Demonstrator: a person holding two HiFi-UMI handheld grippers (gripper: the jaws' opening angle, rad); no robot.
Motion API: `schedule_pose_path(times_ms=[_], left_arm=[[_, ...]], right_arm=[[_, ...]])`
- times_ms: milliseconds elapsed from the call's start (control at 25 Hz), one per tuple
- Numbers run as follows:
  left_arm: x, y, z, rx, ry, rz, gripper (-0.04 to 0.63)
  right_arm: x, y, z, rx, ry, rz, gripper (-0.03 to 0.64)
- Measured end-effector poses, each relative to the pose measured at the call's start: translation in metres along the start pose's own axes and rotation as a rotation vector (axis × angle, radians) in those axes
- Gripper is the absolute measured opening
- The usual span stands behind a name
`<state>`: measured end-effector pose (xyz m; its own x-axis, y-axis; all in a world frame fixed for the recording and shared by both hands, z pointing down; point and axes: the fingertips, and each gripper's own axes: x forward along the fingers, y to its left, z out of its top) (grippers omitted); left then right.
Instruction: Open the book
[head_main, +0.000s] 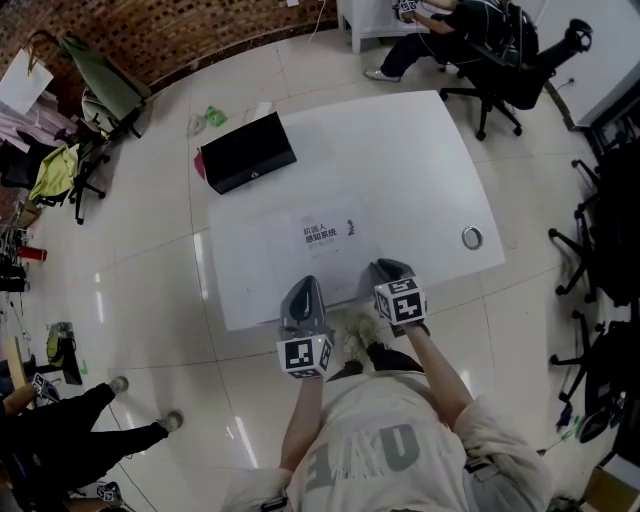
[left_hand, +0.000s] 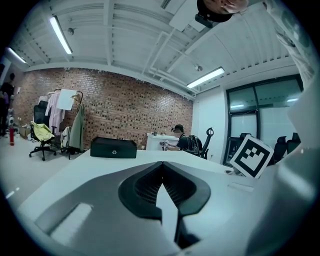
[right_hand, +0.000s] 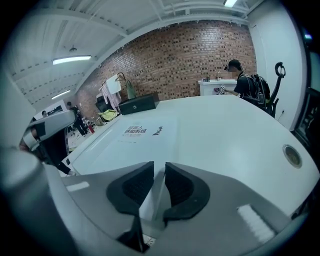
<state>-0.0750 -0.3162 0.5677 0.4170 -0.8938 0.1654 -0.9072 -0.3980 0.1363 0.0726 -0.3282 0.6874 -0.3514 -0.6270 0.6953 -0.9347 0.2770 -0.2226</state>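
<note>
Your pale shirt fills the bottom of the head view, with both forearms reaching up from it to the near edge of the white table.

You have the book lying flat and closed in the lower middle of that table. Its white cover faces up and carries a small block of dark print. Its near edge runs toward the table edge where both grippers sit.

Your left gripper sits at the table's near edge, by the book's lower left part. Its fingers are clenched together on nothing.

Your right gripper sits just right of the book's lower right corner and tilts down at the tabletop. Its fingers stand a narrow slit apart and only white surface shows through the gap. You cannot tell from any view whether the book's edge lies in that slit.

Further out, a black box rests at the table's upper left corner, well apart from the book. A small metal ring sits near the right edge.

Beyond the table, a seated person and a black office chair occupy the upper right. A brick wall runs across the upper left.
</note>
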Motion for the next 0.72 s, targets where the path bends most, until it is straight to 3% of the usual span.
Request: schedule_pose_path(times_ms=[240,480,600,720], left_arm=[[0.001,-0.003,0.0,0.007,-0.002,-0.006,0.017],[0.003,-0.013,-0.007,0.04,0.014,-0.022,0.029],[0.006,-0.026,-0.013,0.041,0.029,-0.083,0.097],[0.009,-0.042,-0.03,0.055,0.076,-0.176,0.216]], right_arm=[[-0.004,-0.004,0.004,-0.013,-0.014,-0.034,0.014],[-0.019,0.008,0.02,0.018,-0.06,0.028,0.003],[-0.027,0.018,0.03,0.006,-0.076,0.061,0.003],[-0.034,0.026,0.042,0.002,-0.11,0.066,0.002]])
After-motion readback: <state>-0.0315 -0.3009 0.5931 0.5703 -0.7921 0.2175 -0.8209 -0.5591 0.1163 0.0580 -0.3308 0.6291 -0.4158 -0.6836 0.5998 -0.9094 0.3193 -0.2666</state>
